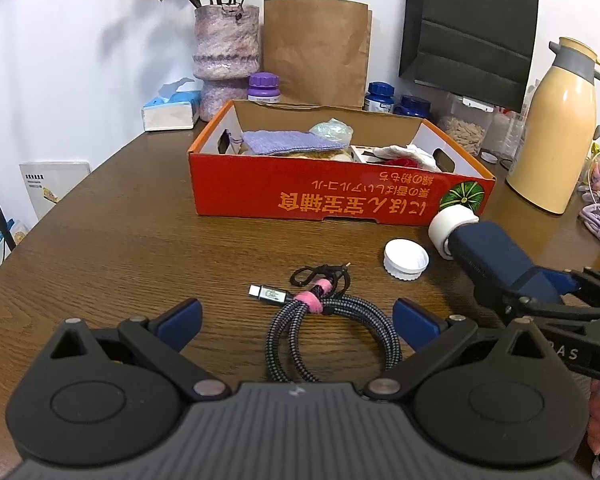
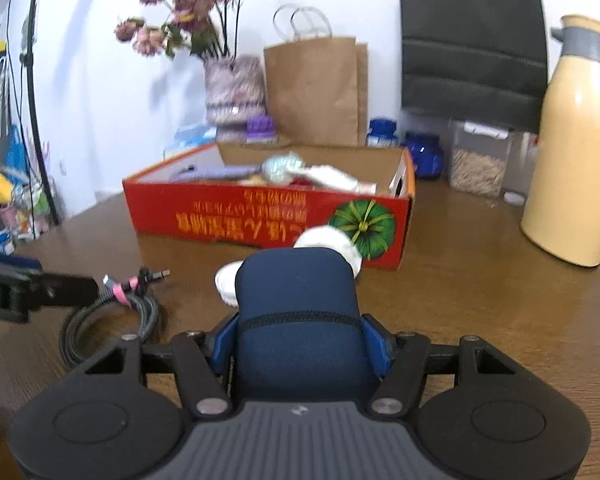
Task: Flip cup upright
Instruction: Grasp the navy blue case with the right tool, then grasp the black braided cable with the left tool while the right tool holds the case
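A dark wooden table (image 1: 120,240) is seen. At its centre a red cardboard box (image 1: 320,196) is set. A coiled braided cable (image 1: 332,328) is laid at 6 o'clock of the box, a white lid (image 1: 406,259) at 5 o'clock, a cream thermos jug (image 1: 556,128) at 3 o'clock, and a tissue box (image 1: 172,110) at 10 o'clock.

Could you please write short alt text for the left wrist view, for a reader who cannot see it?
The right gripper holds a navy-sleeved cup with a white neck lying sideways above a brown table, beside a white lid. The open left gripper hovers over a coiled braided cable, with an orange cardboard box behind.
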